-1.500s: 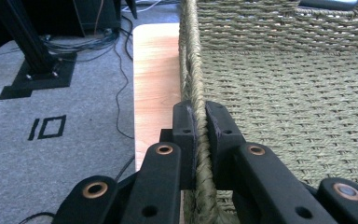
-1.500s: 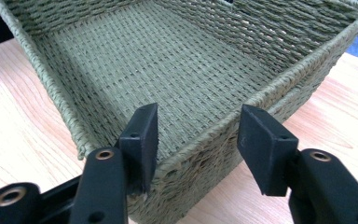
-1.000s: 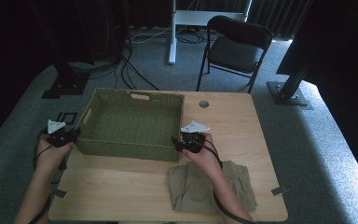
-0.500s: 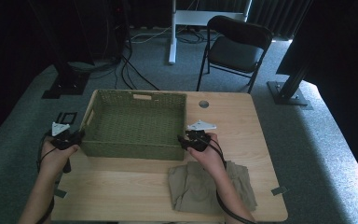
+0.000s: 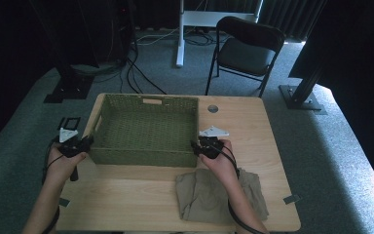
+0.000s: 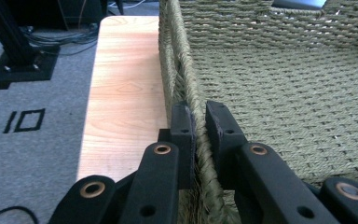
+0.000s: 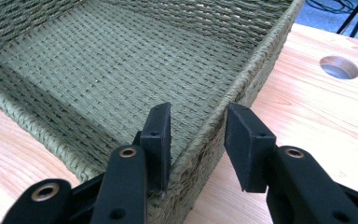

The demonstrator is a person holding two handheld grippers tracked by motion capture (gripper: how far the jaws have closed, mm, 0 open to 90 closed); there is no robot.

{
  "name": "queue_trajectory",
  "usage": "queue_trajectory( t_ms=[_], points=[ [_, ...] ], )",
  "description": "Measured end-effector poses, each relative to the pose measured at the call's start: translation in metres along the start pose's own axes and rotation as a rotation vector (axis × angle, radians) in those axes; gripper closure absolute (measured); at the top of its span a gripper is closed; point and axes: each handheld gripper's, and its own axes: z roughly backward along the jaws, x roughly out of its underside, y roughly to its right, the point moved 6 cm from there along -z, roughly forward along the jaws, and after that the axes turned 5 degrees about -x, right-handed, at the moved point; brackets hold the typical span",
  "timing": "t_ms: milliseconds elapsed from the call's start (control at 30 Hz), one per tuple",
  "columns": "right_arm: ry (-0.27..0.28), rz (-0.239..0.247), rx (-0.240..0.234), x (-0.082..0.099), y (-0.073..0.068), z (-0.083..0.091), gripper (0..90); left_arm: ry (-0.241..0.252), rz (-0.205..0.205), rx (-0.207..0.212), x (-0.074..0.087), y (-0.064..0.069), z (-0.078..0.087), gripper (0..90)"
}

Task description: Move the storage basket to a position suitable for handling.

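You're clamping the left gripper [image 6: 199, 135] on the green woven rectangular basket's [image 5: 146, 129] left rim at the wooden table's [image 5: 126, 195] middle, while your right gripper's [image 7: 198, 140] jaws are closing around the right rim, not yet pinching.

One readable mark, on the carpet.
Read as "10" or "IO": black outlined characters on grey carpet [image 6: 32, 140], left of table edge in left gripper view, at about [image 6: 25, 120]. Same spot in high view seen as small dark rectangle by table's left side, too small to read. Nothing legible on basket [image 5: 146, 127], table [image 5: 253, 131], cloth [image 5: 199, 195], chair [image 5: 246, 53] or gripper bodies.
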Motion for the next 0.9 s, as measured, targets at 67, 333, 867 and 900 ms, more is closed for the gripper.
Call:
queue_trajectory(
  t_ms=[67,333,867,900],
  points=[
    [0.000,0.000,0.000,0.000,0.000,0.000,61.4,0.000,-0.002,0.000,0.000,0.001,0.000,83.3],
    [0.000,-0.025,0.045,0.005,0.020,0.010,64.0,-0.001,0.002,0.029,-0.003,0.025,-0.006,82.7],
    [0.017,-0.092,0.118,0.013,0.049,0.024,69.4,0.005,-0.009,0.049,-0.007,0.060,-0.015,81.5],
    [0.017,-0.098,0.122,0.013,0.051,0.025,69.5,0.006,-0.009,0.048,-0.007,0.062,-0.016,81.5]
  ],
)
